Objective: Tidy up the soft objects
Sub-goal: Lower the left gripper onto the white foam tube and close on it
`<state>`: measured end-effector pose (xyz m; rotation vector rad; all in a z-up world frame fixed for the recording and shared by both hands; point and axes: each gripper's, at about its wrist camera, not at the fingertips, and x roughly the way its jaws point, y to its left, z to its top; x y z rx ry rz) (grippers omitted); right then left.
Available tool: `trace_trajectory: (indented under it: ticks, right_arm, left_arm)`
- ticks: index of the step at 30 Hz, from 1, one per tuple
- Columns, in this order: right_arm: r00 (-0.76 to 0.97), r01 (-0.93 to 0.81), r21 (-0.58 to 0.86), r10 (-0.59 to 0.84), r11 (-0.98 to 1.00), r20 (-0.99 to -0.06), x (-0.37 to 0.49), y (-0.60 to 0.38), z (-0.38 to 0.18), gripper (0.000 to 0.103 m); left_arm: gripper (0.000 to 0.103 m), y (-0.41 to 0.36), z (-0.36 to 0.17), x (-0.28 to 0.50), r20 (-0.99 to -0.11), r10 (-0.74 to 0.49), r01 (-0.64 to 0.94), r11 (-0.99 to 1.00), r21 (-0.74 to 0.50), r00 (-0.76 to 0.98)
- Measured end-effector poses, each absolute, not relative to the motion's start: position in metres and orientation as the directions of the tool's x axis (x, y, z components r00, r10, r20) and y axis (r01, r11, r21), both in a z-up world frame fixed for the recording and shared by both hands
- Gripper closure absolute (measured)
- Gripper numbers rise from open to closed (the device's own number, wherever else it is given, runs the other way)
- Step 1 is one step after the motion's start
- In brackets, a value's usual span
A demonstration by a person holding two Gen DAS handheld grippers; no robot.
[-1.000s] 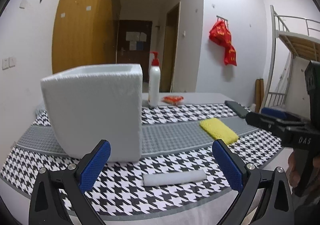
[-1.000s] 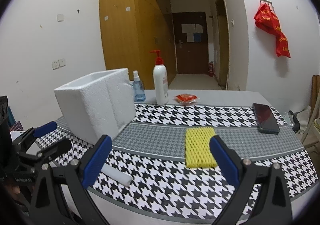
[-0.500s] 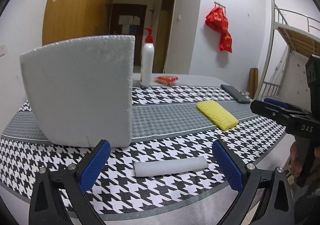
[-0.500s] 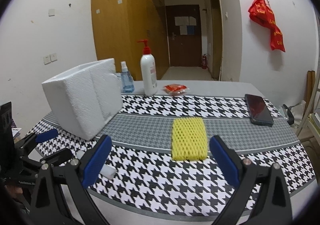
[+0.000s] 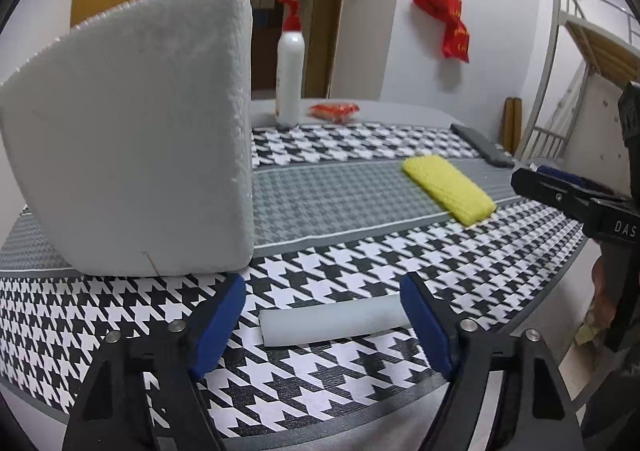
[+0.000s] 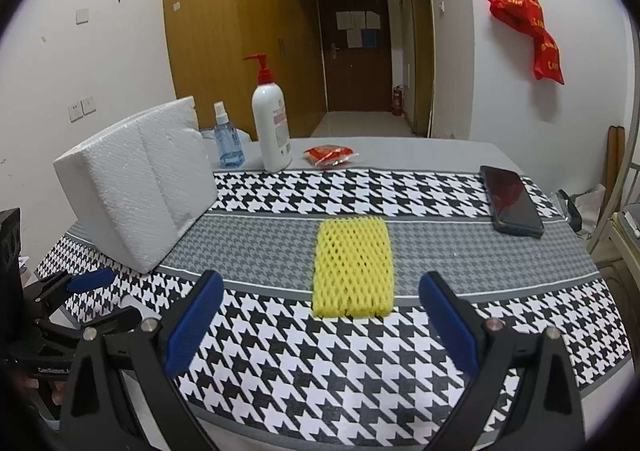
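left gripper (image 5: 322, 315) straddles the white foam roll (image 5: 332, 321), jaws apart: close gently (it squashes); right gripper (image 6: 320, 325) gapes wide.

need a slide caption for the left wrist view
Open left gripper straddling a white foam tube on the houndstooth mat, beside a white foam box.

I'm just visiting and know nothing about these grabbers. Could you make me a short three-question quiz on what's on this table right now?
1. True or false: the left gripper is shut on the white foam roll.
2. What lies ahead of the right gripper? A) phone B) yellow foam net C) pump bottle
3. Fill in: the spray bottle stands between the foam box and the ____.

Key: 1 false, its fingers are apart around the roll; 2 B; 3 pump bottle.
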<state>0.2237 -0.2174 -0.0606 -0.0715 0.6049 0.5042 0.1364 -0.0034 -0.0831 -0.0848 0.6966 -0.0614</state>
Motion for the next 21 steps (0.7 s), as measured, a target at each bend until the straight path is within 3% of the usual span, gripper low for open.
trace_trajectory:
  ticks: [21]
  right_arm:
    - [0.665,-0.464,0.075,0.402,0.883,-0.630,0.258,-0.220,-0.081,0.003]
  left_arm:
    - [0.041,-0.001,-0.097,0.146,-0.725,-0.129,0.123,0.991,-0.061,0.676]
